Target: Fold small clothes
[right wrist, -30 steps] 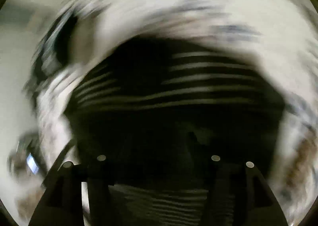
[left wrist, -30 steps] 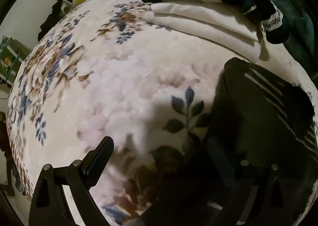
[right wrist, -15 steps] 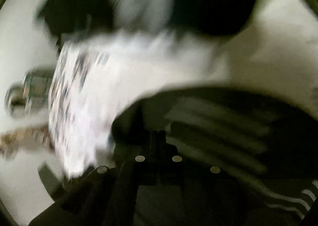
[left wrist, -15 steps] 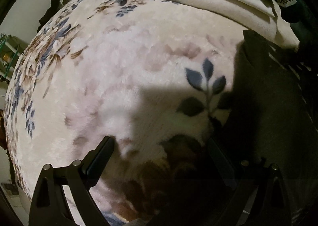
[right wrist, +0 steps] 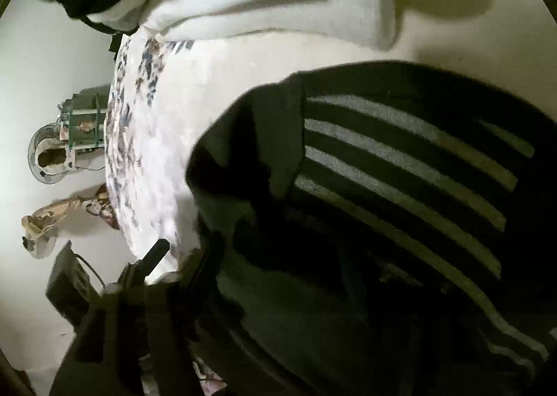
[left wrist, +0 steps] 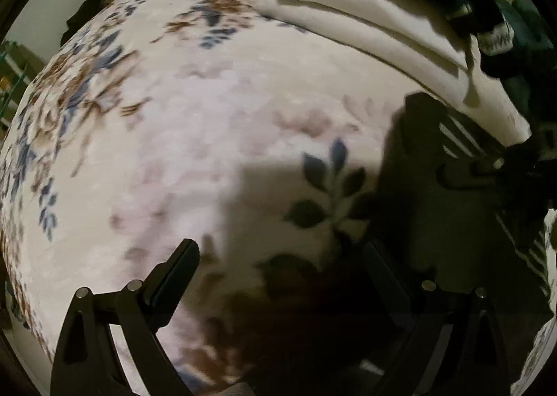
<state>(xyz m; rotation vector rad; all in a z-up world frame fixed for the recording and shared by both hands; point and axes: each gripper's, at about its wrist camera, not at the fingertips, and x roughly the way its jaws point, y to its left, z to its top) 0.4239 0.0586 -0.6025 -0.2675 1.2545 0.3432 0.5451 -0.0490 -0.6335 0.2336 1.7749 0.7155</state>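
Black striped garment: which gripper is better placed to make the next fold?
Probably right. The right gripper already sits at the black striped garment, seemingly pinching its edge. The left gripper hangs open over the floral blanket, beside it.

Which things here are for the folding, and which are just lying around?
For the folding:
- black striped garment
- right gripper, at the garment's edge; its jaws are too dark to judge
- left gripper, open above the bed
- floral blanket, the folding surface

Just lying around:
- cream folded cloth
- black-and-white sock
- dark green fabric
- fan
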